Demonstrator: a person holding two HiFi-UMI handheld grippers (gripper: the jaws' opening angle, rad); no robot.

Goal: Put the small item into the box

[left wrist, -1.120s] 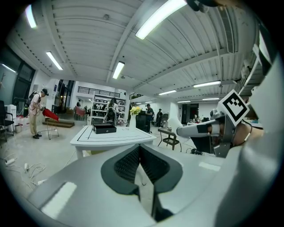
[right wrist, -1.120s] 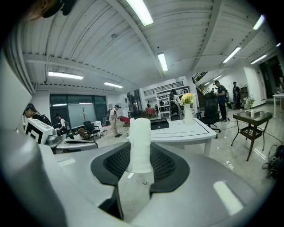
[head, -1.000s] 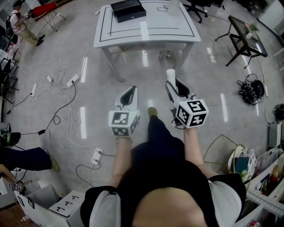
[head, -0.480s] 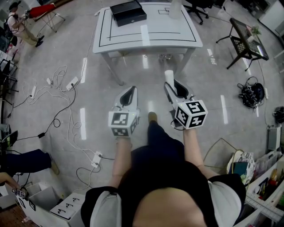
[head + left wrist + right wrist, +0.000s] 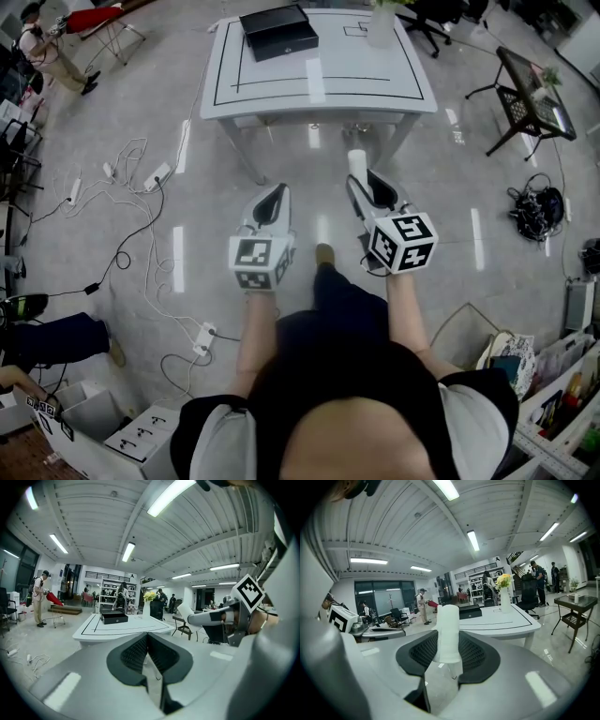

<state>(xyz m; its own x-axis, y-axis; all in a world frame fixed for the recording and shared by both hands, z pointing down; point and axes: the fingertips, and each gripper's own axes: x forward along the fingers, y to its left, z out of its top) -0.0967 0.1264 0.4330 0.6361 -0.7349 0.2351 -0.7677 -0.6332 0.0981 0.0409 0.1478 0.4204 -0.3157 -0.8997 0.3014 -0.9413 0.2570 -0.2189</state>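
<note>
vase (image 5: 379, 26) cropped by top edge, box (image 5: 278, 31) interior hidden

light: bright ceiling tubes (image 5: 473, 540) | glare: floor (image 5: 178, 258) streaks | edges: fisheye-warped

Small item (image 5: 449, 632): a white, matte cylinder with a plain surface. It stands upright, clamped between the jaws of the right gripper (image 5: 367, 187), and its upper end projects past the jaw tips. It is carried above the floor, well apart from the table (image 5: 328, 75).

Box (image 5: 278, 31): black, low and rectangular, and its lid appears down. It rests at the table's far left corner, slightly askew to the edges.
</note>
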